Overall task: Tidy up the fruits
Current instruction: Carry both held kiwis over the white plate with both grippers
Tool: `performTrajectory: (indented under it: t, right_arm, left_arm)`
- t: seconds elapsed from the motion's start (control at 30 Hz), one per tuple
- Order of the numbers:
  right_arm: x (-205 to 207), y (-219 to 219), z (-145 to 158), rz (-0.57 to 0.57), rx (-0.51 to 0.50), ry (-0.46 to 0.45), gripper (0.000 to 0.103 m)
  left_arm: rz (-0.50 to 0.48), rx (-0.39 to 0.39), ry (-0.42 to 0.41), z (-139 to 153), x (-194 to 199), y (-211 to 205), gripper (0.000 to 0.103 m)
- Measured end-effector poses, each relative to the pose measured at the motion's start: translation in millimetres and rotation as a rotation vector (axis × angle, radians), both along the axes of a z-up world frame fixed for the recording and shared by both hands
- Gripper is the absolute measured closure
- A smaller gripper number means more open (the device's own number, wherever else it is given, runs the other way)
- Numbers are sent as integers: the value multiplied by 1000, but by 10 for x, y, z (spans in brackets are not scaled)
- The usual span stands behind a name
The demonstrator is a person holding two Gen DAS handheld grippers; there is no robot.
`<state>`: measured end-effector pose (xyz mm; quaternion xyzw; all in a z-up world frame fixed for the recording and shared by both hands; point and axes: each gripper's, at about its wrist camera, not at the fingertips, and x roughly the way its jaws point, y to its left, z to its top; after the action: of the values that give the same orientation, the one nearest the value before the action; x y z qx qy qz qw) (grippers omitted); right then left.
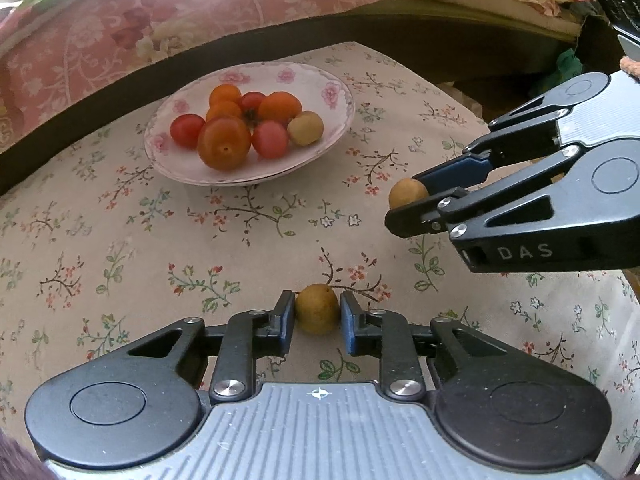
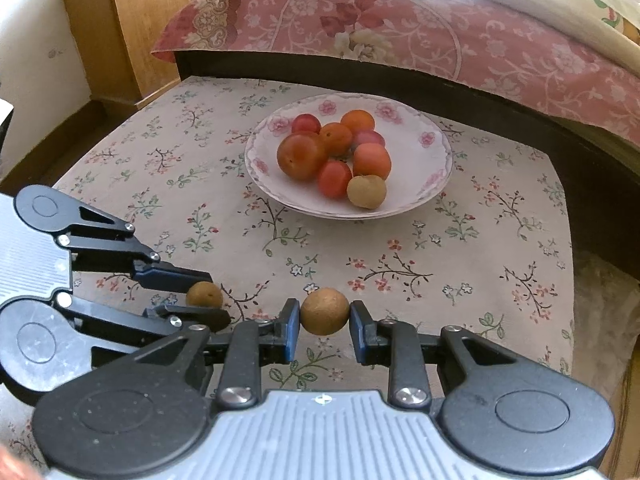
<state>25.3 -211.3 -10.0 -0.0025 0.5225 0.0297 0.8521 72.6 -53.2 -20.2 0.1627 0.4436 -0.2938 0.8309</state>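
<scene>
Gripping one small brown fruit (image 1: 317, 309) in my left gripper (image 1: 317, 314), pads against both its sides, over the near edge of the floral cloth (image 1: 120, 240). My right gripper (image 2: 325, 314) carries a second brown fruit (image 2: 324, 311); its left pad touches, the right looks a hair off, so I can't tell how firm that pinch is. Toward the far edge, the flowered plate (image 2: 420, 196) holds red and orange tomatoes (image 2: 302, 156) and another brown fruit (image 2: 366, 191).

left tool (image 1: 318, 316): black linkages | blue pads | silver screws | ribbed grey body | right tool (image 2: 325, 317): same, "DAS" marking
</scene>
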Motion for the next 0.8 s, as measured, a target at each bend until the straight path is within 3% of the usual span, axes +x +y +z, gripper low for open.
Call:
performTrajectory:
  t: [0.4, 0.8]
  right_arm:
    - [130, -34, 96, -29, 8, -40, 74]
    - [552, -240, 290, -85, 11, -126, 74]
  left_arm:
    - [34, -38, -52, 232, 155, 39, 72]
    - [107, -81, -122, 487, 631, -52, 72]
